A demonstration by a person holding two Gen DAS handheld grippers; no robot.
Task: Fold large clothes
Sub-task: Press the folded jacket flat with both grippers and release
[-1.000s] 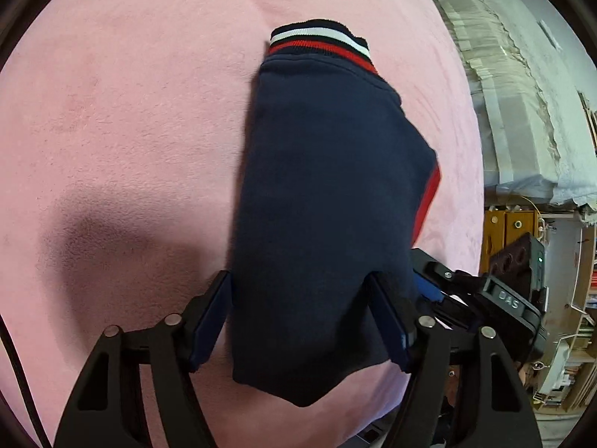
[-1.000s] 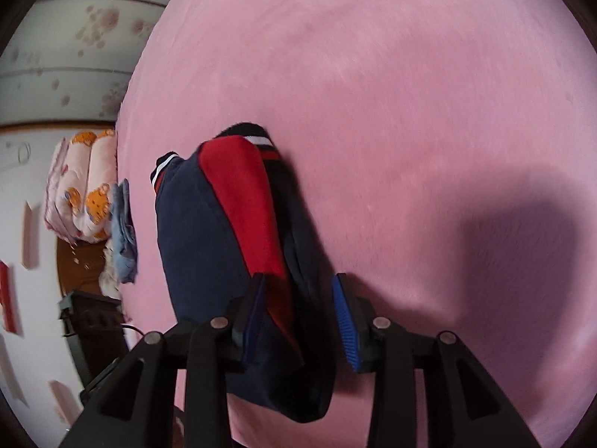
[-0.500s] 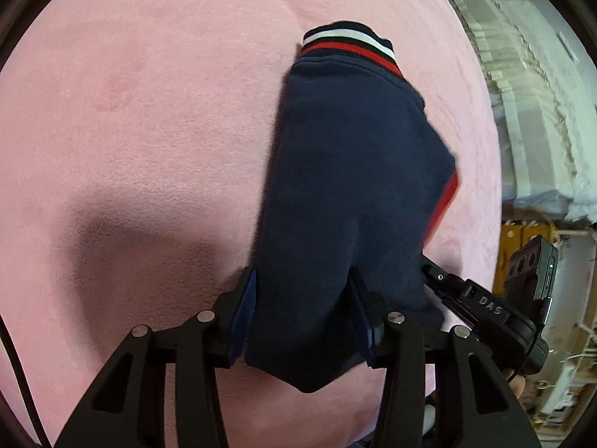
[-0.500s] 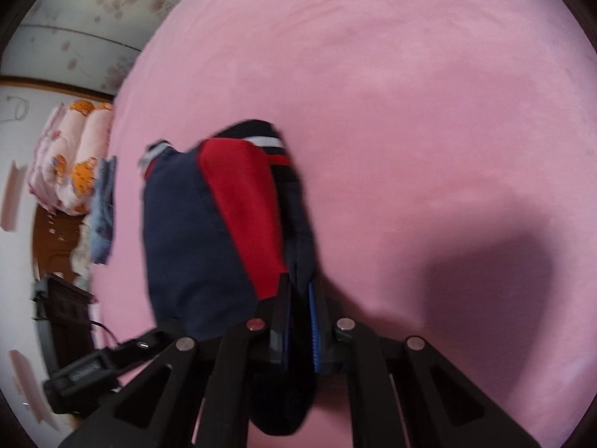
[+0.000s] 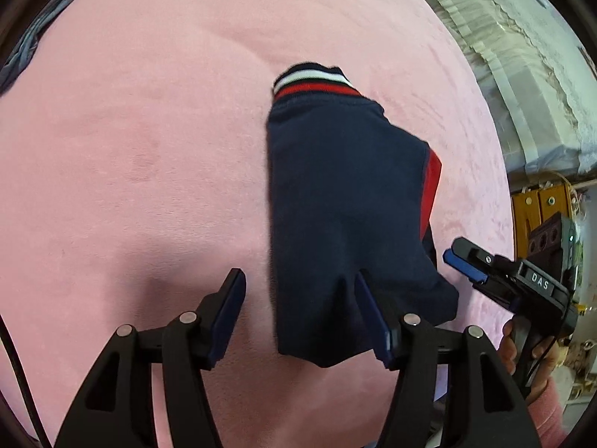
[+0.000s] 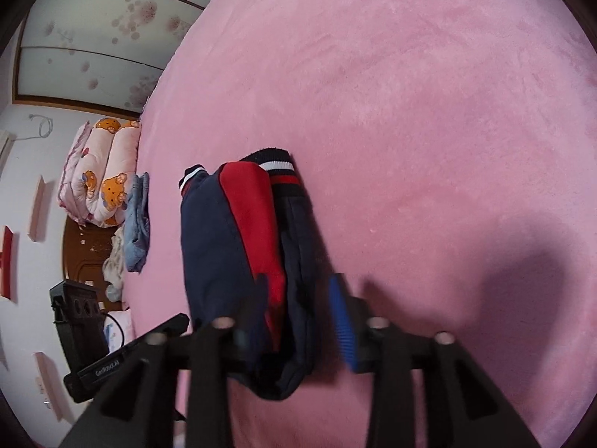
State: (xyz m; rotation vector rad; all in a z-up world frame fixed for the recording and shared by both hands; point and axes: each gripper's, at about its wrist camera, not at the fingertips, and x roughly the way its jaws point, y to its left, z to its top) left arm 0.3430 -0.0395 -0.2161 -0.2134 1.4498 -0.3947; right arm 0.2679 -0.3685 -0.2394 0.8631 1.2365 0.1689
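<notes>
Both grippers, left [image 5: 300,317] and right [image 6: 298,313], have reopened since pinching the garment [image 5: 347,201]; jaws apart, folded bundle released ahead on the bed [image 5: 130,130]. Folding looks complete.

L gripper [image 5: 300,317] & R gripper [image 6: 300,317] both w/ fingers spread apart.

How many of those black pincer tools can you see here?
2. The left gripper is open over the near end of the folded navy garment on the pink blanket. The right gripper is open at the garment's right side.
</notes>
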